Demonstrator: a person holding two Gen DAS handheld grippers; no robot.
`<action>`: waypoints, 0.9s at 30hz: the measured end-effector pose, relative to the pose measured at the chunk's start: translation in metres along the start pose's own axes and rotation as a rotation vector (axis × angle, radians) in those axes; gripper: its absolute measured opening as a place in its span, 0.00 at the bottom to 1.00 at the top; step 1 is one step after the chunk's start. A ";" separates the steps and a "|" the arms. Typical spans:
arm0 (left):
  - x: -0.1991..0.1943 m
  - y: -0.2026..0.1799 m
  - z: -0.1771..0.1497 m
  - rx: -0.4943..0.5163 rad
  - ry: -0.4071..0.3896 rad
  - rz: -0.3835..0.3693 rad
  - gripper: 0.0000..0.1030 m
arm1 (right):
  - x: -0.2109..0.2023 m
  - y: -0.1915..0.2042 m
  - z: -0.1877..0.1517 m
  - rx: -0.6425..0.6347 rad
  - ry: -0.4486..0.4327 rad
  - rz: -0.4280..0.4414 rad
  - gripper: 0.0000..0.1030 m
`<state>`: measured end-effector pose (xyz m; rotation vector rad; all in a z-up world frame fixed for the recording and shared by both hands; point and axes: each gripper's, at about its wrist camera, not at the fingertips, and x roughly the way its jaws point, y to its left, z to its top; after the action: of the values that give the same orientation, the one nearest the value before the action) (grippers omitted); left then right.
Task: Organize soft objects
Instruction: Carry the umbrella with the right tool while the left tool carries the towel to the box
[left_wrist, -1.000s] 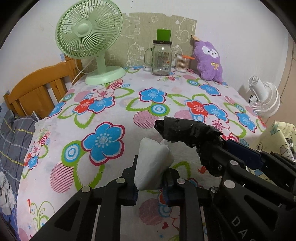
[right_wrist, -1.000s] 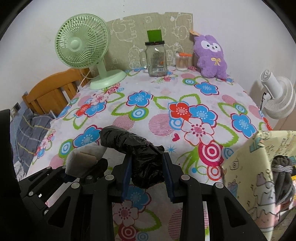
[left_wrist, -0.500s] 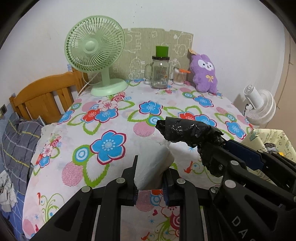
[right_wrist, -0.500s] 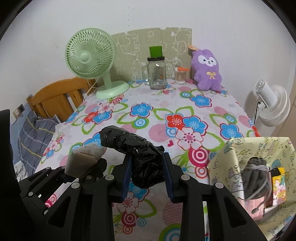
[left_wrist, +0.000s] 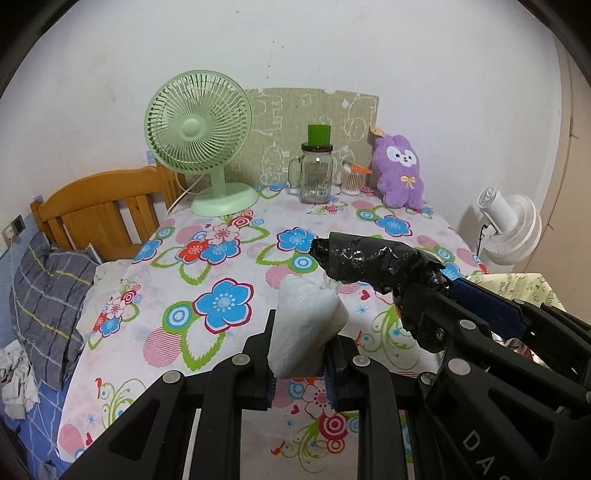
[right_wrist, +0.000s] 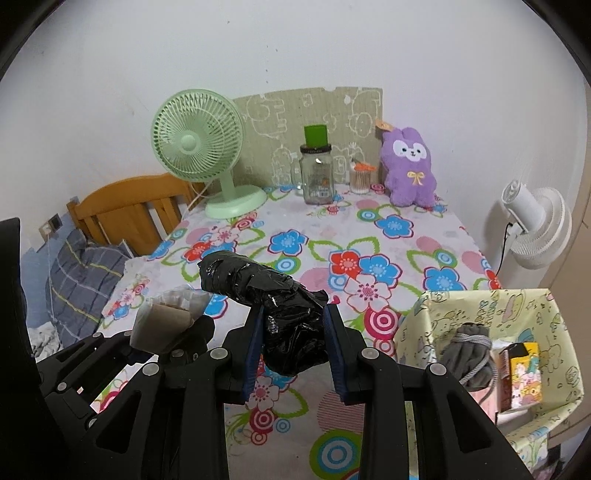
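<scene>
Both grippers are raised higher off the table than before; black roll (right_wrist: 266, 284), clamped in right gripper (right_wrist: 293, 341), points upper left, fabric bin (right_wrist: 517, 317) lower right; white roll (left_wrist: 306, 321) clamped in left gripper (left_wrist: 301, 354).

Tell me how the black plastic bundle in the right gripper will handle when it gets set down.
The black bundle looks soft: crinkled film dents between the right gripper pads. Its free end juts sideways unsupported, so it probably holds shape. Likely light, unlikely to roll far.

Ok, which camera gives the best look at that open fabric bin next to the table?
The right wrist view: the fabric bin shows its open top and contents. The left wrist view catches only a corner behind the right gripper.
</scene>
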<state>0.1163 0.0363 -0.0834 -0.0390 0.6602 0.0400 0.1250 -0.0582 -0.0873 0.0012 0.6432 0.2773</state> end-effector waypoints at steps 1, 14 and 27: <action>-0.003 0.000 0.000 -0.001 -0.003 0.002 0.18 | -0.002 0.000 0.000 -0.002 -0.003 0.001 0.34; -0.032 -0.013 0.001 0.003 -0.052 0.019 0.18 | -0.035 -0.007 -0.001 -0.007 -0.043 0.020 0.34; -0.042 -0.040 0.001 0.017 -0.077 0.003 0.18 | -0.055 -0.028 -0.003 0.006 -0.066 0.002 0.34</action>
<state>0.0858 -0.0042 -0.0555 -0.0202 0.5840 0.0384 0.0883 -0.0992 -0.0600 0.0164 0.5789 0.2766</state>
